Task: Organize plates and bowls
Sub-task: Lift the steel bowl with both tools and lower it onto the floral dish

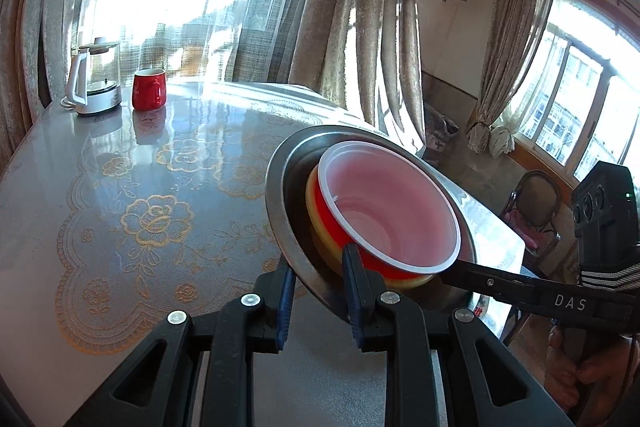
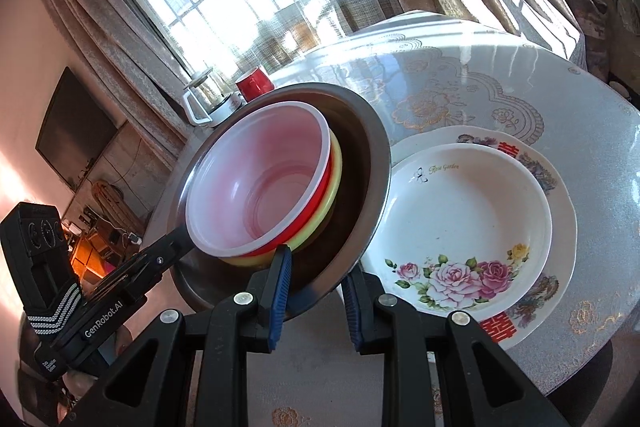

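bowls look mostly gathered: red bowl [image 2: 260,183] and yellow bowl [image 2: 334,171] nest inside steel bowl [image 2: 360,131], whose rim both left gripper [image 1: 318,281] and right gripper [image 2: 316,279] pinch, lifted. flowered plates [image 2: 472,203] sit stacked at 3 o'clock; setting down remains.

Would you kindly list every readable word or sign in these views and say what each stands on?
"DAS": right gripper, on its arm.
"GenRobot.AI": left gripper, on its arm.
"Rose Garden": white bowl, inner wall.
Red double-happiness signs: plate, rim.
Small white label low on the left gripper's body: unreadable.
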A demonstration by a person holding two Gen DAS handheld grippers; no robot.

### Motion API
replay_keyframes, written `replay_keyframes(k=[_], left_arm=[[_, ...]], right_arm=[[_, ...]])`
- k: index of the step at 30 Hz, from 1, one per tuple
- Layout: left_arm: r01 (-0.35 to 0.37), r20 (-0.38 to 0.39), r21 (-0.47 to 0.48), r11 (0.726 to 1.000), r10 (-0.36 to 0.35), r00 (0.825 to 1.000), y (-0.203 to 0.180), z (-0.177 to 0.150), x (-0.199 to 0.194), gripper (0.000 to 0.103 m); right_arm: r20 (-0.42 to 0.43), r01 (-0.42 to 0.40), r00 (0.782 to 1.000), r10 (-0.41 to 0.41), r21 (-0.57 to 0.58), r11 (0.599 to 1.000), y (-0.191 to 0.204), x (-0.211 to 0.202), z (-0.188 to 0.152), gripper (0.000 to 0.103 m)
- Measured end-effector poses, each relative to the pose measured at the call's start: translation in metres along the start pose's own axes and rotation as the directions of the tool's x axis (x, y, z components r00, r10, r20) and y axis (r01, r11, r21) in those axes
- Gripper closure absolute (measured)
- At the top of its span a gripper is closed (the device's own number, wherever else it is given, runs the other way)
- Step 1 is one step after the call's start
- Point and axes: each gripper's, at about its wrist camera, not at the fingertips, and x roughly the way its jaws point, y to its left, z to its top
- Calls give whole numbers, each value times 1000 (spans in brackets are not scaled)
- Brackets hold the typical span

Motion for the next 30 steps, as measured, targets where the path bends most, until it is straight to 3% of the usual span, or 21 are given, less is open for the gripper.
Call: replay_keyframes(k=[14, 30], left_arm=[[83, -27, 69, 994, -81, 996, -55, 11, 41, 78], [109, -85, 71, 991, -103, 991, -72, -6, 76, 77]], right_arm=[[66, 85, 994, -91, 85, 993, -48, -34, 9, 78], [31, 134, 990, -141, 159, 978, -86, -34, 1, 78]])
